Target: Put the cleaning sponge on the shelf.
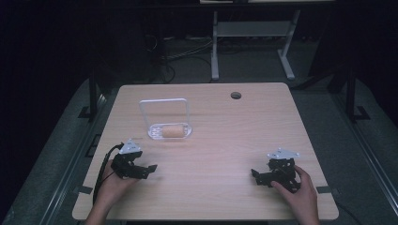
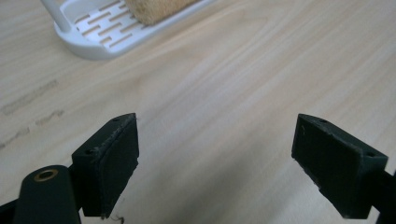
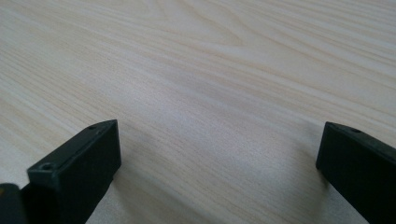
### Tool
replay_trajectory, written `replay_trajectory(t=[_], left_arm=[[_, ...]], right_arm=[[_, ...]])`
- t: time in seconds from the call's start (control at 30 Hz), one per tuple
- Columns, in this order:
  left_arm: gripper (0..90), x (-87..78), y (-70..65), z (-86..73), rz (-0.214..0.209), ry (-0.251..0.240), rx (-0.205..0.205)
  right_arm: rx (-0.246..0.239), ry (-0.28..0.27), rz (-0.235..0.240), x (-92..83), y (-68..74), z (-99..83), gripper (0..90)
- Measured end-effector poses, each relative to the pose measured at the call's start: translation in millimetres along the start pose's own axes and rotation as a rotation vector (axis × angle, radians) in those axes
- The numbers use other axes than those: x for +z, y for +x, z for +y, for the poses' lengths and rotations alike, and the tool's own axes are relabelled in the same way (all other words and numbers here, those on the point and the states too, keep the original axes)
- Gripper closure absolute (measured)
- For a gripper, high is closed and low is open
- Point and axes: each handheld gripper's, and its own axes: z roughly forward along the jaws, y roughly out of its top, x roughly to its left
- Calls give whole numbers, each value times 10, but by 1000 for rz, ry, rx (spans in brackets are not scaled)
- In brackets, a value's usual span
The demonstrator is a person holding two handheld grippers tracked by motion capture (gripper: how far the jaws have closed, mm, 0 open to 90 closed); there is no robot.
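both grippers' jaws spread wide over bare table (image 1: 216, 140); tan sponge (image 1: 172, 130) lies in white slotted rack (image 1: 155, 132).

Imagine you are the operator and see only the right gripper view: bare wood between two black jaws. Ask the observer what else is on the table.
Operator: Is anything on the table besides my gripper?
Observer: Yes, a white rack stands on the far left part of the table.
Operator: Is it empty?
Observer: No, a tan sponge lies in its slotted tray.
Operator: Where is the other gripper?
Observer: The left gripper rests near the front left, jaws wide apart, nearer than the right gripper to the rack.
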Motion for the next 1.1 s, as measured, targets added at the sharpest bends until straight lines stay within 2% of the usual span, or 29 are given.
replay_trajectory(t=[0.2,0.37,0.63,1.1], left_arm=[[133,-47,-75,-142,13,0,12],[133,-65,-103,-217,25,-7,6],[133,-82,-139,-400,29,10,1],[130,-53,-103,-458,35,10,23]], right_arm=[[0,0,2,0,0,0,0],[0,0,2,0,0,0,0],[-3,2,1,-2,-2,0,0],[-3,2,1,-3,-2,0,0]])
